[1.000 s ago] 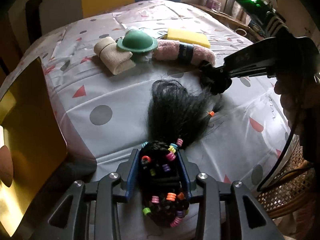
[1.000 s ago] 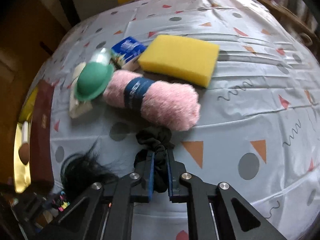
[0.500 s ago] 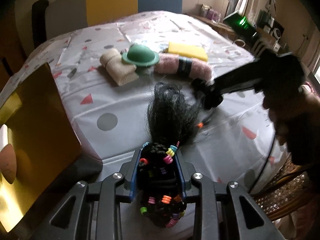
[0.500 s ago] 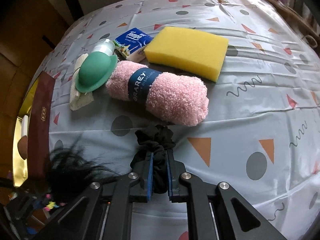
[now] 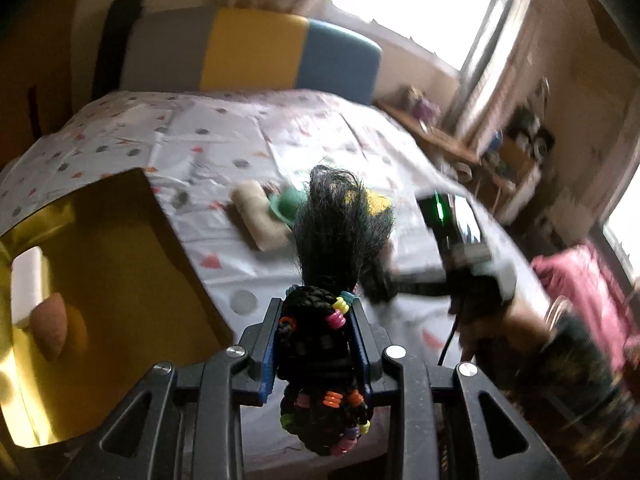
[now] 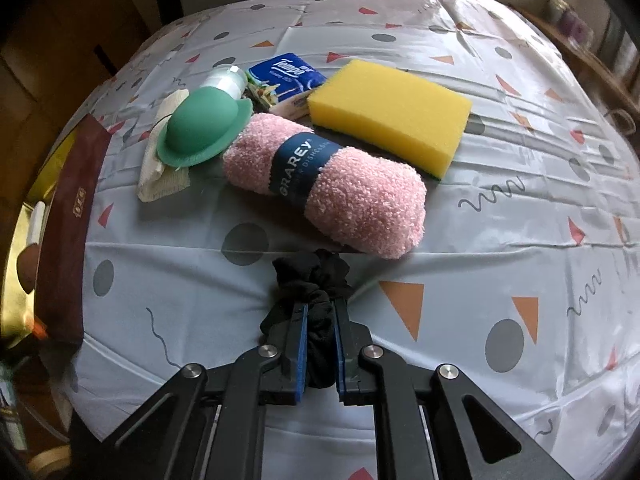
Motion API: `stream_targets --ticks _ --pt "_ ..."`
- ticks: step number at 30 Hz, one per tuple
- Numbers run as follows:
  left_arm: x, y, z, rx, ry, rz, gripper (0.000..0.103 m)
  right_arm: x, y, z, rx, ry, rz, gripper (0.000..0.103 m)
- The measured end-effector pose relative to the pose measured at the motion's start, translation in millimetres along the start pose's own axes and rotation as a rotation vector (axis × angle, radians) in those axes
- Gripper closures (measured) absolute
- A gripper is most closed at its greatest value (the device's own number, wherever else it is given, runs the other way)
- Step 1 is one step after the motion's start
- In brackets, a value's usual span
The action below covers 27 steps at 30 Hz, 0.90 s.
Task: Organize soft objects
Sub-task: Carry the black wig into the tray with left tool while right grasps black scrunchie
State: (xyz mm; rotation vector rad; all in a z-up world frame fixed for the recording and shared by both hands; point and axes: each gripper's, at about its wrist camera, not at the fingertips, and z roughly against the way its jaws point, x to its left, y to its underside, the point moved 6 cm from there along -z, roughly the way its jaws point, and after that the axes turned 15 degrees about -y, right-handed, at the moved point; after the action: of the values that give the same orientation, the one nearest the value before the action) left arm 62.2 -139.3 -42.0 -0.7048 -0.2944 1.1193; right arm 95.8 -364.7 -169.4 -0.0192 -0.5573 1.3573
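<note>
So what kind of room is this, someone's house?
Most likely a home dining or living room: a table under a patterned tablecloth, a padded chair at its far side, a bright window, and household bits like a yellow sponge laid out.

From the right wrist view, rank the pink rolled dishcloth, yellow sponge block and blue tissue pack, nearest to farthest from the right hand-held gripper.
1. Pink rolled dishcloth, just ahead of the right hand-held gripper, which is clamped on a black fabric scrunchie.
2. Yellow sponge block, behind the dishcloth, to the right.
3. Blue tissue pack, farthest, back left of the sponge.
</note>
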Motion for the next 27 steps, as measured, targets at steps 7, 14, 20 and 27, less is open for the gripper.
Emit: stream_targets --ticks 7,14,20,27 --pt "102 -42 -2 -0.028 -0.159 0.236 0.073 7 1 -4 0.002 0.023 0.033 0.092" --pt "188 -38 -67 0.131 -0.279 0.44 0.073 8 4 -1 0.005 0.042 0.066 0.092" --pt "222 -36 -105 0.206 -0.369 0.5 0.065 10 3 -2 0.005 0.05 0.081 0.092" --pt "226 -30 -91 0.198 -0.442 0.471 0.053 11 3 -4 0.007 0.064 0.099 0.092"
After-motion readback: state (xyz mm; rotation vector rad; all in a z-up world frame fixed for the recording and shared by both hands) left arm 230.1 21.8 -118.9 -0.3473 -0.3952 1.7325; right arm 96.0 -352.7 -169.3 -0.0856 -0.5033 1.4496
